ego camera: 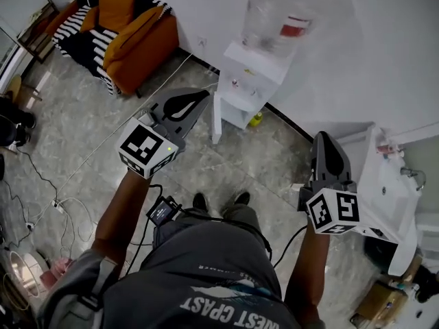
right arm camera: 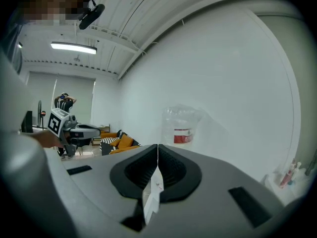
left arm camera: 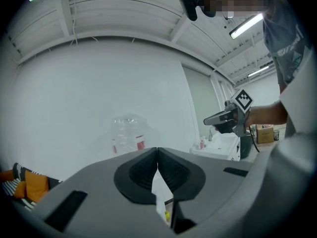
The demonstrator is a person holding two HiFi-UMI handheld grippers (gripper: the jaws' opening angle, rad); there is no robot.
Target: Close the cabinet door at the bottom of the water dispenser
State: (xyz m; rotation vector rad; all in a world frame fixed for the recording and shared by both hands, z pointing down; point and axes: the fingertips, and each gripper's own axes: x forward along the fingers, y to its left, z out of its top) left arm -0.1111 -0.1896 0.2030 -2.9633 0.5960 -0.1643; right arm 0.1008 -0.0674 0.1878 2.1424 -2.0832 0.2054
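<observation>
The white water dispenser (ego camera: 250,67) stands against the far wall with a clear bottle (ego camera: 278,12) on top. Its bottom cabinet door (ego camera: 217,118) hangs open toward the left, and a small yellow object (ego camera: 255,120) shows inside. My left gripper (ego camera: 201,99) is shut and empty, its tips just left of the open door. My right gripper (ego camera: 322,140) is shut and empty too, off to the dispenser's right. The bottle (left arm camera: 129,135) rises above the shut left gripper (left arm camera: 157,150) in the left gripper view. In the right gripper view the bottle (right arm camera: 182,128) stands behind the shut right gripper (right arm camera: 157,148).
An orange sofa (ego camera: 134,43) with striped cushions stands at the far left. A white sink unit (ego camera: 387,190) is close on the right. Cables (ego camera: 48,204) trail over the tiled floor at left. The person's feet (ego camera: 219,201) stand in front of the dispenser.
</observation>
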